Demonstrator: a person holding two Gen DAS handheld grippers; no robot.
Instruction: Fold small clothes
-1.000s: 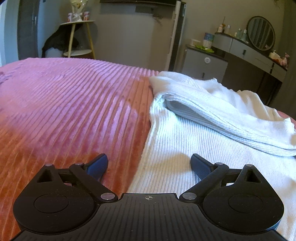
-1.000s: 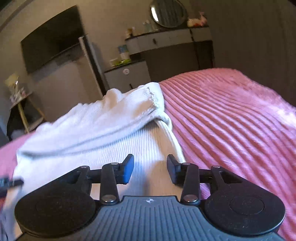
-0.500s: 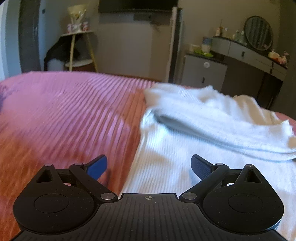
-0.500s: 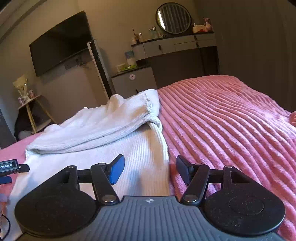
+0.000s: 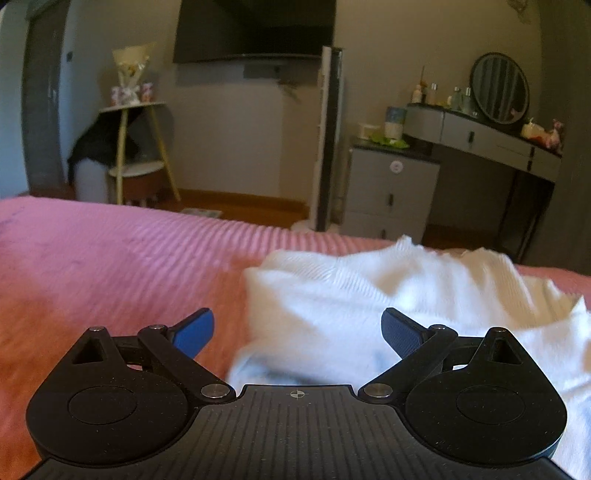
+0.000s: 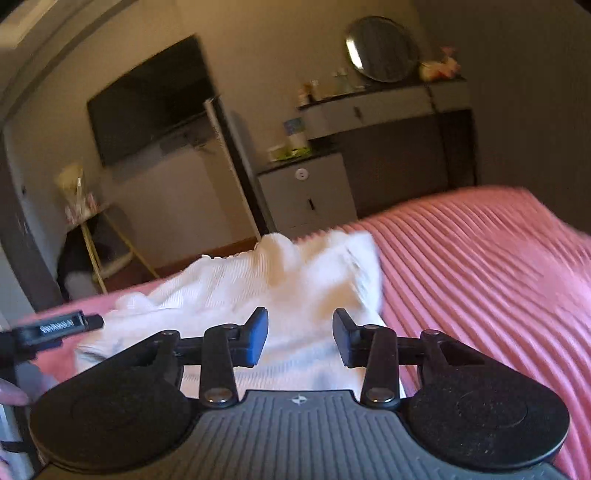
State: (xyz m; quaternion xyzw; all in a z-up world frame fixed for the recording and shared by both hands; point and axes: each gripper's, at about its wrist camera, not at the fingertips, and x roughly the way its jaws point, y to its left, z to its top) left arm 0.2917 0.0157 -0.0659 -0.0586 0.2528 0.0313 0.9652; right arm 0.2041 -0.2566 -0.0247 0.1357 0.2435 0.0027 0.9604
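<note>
A white ribbed garment (image 5: 369, 295) lies bunched in folds on the pink ribbed bedspread (image 5: 110, 258). My left gripper (image 5: 297, 325) hovers over the garment's left edge, jaws wide open, nothing between them. In the right wrist view the same garment (image 6: 277, 273) spreads ahead, its right edge against the bedspread (image 6: 480, 266). My right gripper (image 6: 300, 326) hangs over the garment's near right part. Its jaws are closing with a clear gap, and the cloth lies below them, not pinched. The left gripper's tip (image 6: 55, 328) shows at that view's left edge.
Beyond the bed's far edge stand a grey drawer cabinet (image 5: 391, 192), a dressing table with a round mirror (image 5: 500, 88), a tall white column (image 5: 327, 140), a wall TV (image 5: 255, 29) and a small yellow-legged side table (image 5: 136, 147). A hand (image 6: 11, 395) shows at the lower left.
Both grippers have risen and drawn back, so more of the room shows and the garment sits farther off. The right jaws widened, then narrowed again. The left jaws stayed wide.
</note>
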